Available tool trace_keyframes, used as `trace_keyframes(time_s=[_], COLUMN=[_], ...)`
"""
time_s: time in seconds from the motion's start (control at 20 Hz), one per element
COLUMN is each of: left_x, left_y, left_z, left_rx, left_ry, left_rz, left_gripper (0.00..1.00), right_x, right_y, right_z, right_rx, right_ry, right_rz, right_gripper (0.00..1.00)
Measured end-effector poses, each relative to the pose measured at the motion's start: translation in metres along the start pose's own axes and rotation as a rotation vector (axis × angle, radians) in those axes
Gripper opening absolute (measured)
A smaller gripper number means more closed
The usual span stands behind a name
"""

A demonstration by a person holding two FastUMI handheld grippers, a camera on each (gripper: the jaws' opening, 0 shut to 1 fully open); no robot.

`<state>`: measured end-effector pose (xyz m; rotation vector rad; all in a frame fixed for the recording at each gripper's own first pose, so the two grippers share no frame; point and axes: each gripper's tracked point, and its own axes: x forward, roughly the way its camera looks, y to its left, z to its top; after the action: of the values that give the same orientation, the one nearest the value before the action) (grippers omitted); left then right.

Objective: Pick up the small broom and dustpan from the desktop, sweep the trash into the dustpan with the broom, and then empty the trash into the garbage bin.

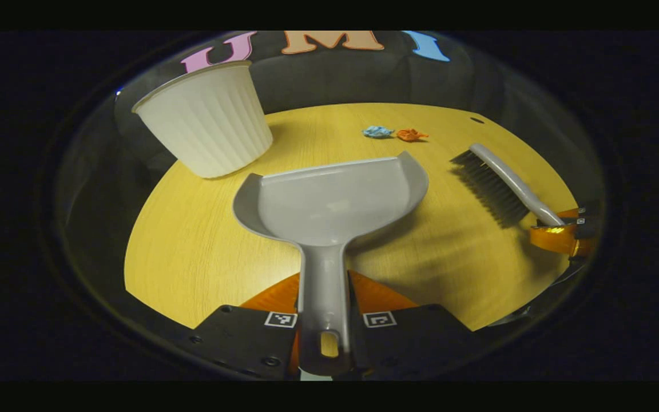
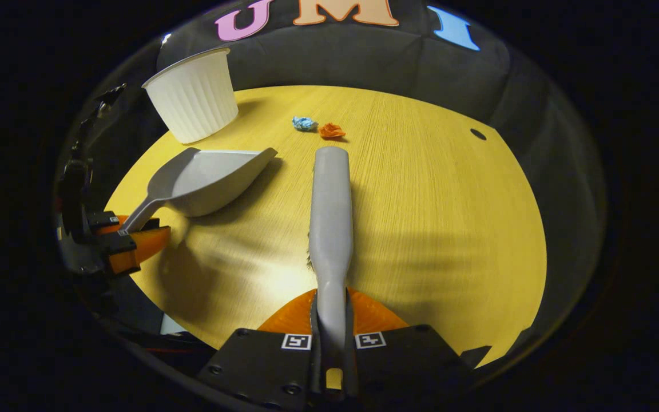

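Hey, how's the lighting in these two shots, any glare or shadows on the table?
Right gripper view: a bright glare patch on the table beside the broom, with soft shadows around. Left gripper view: the dustpan casts a shadow to its right; fisheye bends the table edge.

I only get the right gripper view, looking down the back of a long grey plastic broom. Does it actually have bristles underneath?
Observer: Yes. The left gripper view shows the grey plastic broom from the side, with dark bristles along its underside.
Operator: Is anything inside that scoop thing beside it?
Observer: No. The left gripper view looks straight into the grey plastic dustpan, and its tray is bare.
Operator: How is it being held?
Observer: Its handle runs between the two fingers of the left gripper, both pressing on it.
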<state>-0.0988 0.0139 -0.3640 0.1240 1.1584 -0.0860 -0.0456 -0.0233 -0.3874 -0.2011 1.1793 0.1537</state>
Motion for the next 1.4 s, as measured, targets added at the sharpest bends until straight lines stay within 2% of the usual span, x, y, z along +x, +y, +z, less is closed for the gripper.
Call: trace_keyframes(time_s=[0.15,0.4,0.5,0.75,0.8,0.85,0.95,1.1,1.2,1.35,1.4], left_x=[-0.003,0.018,0.028,0.041,0.044,0.047,0.056,0.058,0.060,0.061,0.063], left_y=[0.002,0.000,-0.001,-0.009,-0.012,-0.014,-0.017,-0.017,-0.016,-0.018,-0.016], left_z=[0.022,0.052,0.059,0.066,0.067,0.064,0.058,0.053,0.049,0.053,0.052], left_rx=[0.061,0.192,0.234,0.299,0.305,0.318,0.341,0.344,0.351,0.361,0.362], left_ry=[-0.041,-0.054,-0.060,-0.049,-0.051,-0.040,-0.025,-0.019,-0.013,-0.028,-0.023], left_rz=[0.000,-0.055,-0.070,-0.112,-0.124,-0.136,-0.142,-0.147,-0.149,-0.161,-0.163], left_gripper=[0.28,0.28,0.27,0.27,0.27,0.27,0.27,0.27,0.28,0.27,0.28], right_x=[-0.024,-0.035,-0.022,0.026,0.037,0.050,0.066,0.077,0.081,0.074,0.072], right_y=[-0.011,-0.052,-0.072,-0.100,-0.103,-0.103,-0.099,-0.077,-0.060,-0.024,-0.012], right_z=[0.024,0.078,0.102,0.154,0.160,0.169,0.183,0.186,0.190,0.182,0.179], right_rx=[0.013,-0.002,-0.025,-0.146,-0.173,-0.218,-0.345,-0.483,-0.548,-0.609,-0.627], right_ry=[-0.059,-0.113,-0.122,-0.098,-0.065,-0.051,-0.032,0.051,0.061,0.095,0.108], right_rz=[-0.007,-0.074,-0.111,-0.138,-0.143,-0.147,-0.146,-0.089,-0.052,0.065,0.101], right_gripper=[0.12,0.12,0.12,0.12,0.08,0.12,0.12,0.12,0.12,0.14,0.12])
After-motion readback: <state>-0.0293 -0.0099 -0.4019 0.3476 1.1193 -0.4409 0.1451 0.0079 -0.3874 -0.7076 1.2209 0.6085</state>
